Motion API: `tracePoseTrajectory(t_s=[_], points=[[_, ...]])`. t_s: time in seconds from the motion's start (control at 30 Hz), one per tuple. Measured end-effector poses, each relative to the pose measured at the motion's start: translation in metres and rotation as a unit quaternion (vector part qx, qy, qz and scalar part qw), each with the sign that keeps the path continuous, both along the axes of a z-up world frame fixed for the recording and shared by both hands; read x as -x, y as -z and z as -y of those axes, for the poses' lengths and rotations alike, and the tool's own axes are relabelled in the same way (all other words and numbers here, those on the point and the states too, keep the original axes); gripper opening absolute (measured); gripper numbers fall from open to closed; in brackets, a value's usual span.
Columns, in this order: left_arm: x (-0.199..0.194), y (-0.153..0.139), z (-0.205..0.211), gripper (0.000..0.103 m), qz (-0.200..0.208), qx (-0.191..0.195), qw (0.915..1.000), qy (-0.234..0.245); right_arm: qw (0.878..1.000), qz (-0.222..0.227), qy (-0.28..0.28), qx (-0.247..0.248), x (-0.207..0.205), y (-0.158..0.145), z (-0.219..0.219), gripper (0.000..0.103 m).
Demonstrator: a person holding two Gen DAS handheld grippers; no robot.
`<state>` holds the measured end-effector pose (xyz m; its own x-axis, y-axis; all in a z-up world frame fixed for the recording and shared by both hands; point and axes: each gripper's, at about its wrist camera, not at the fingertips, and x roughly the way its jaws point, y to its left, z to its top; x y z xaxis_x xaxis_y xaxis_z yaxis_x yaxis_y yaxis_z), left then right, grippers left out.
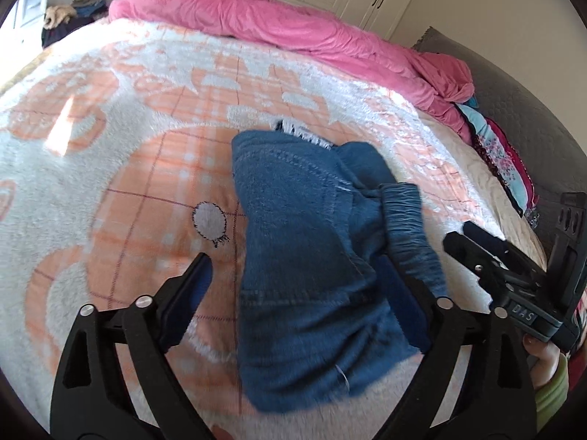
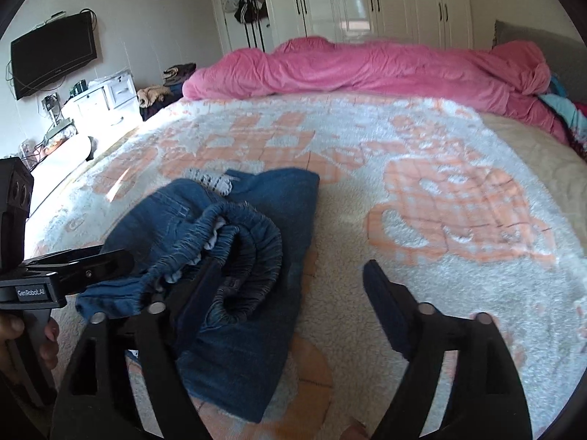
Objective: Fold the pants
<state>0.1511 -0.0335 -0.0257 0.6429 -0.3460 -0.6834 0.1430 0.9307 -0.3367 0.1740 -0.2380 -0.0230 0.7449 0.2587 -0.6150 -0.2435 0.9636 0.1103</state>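
Both claws stand wide open with nothing in them. My left claw [image 1: 297, 289] straddles the near end of the pants [image 1: 304, 242]: one finger [image 1: 190, 293] rests on the blanket beside the denim, and the other seems to rest against the gathered waistband [image 1: 411, 234], though blur keeps me from saying it touches. My right claw [image 2: 290, 297] has one finger [image 2: 198, 293] lying in among the waistband [image 2: 242, 242] folds and its other finger [image 2: 389, 304] out over bare blanket, apart from the cloth.

These pants [image 2: 234, 256] lie on the bed [image 2: 422, 190] as a bunched, roughly folded bundle, waistband curled on top, a frayed pale hem poking out at the end farthest from me. Beyond the pants, along the bed's far edge, runs a pink quilt [image 2: 367, 66], well apart from the work.

I judge the fold mostly made but untidy; the step in hand looks like squaring it up. To do it well, I would pinch the waistband low, through both layers, so the elastic does not spring out, and use the left claw to pin the denim edge flat while the right draws the curl straight over the bundle. Keep the pulls short, since the plush blanket will drag on the fabric and could undo the lower layers. Mind that the two claws sit close beside each other at the waistband.
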Motion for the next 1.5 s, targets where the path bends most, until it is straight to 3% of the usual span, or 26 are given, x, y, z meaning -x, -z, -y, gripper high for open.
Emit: tracePoseTrajectory(t_s=[0.2,0.4,0.63,0.93,1.07,1.5], points=[[0.030,-0.027,-0.004,0.093,0.038,-0.012,0.9992,-0.006,0.998,0.058,0.009,-0.005,0.039,-0.021,0.006,0.098],[0.061,-0.040,-0.001,0.094,0.064,-0.040,0.9971,-0.009,0.997,0.081,0.015,0.001,0.075,-0.028,0.007,0.098],[0.091,-0.035,-0.004,0.094,0.065,-0.044,0.9968,-0.017,0.999,0.049,0.020,-0.007,0.104,-0.011,0.008,0.098],[0.119,-0.002,-0.011,0.094,0.038,-0.054,0.9974,-0.029,0.999,0.033,0.026,0.006,0.120,0.007,0.003,0.098],[0.118,0.010,-0.014,0.094,0.020,-0.057,0.9976,-0.033,1.000,0.015,0.021,0.010,0.117,0.018,0.000,0.098],[0.116,0.015,-0.012,0.094,0.014,-0.059,0.9974,-0.038,1.000,0.009,0.011,0.026,0.113,0.030,-0.006,0.098]])
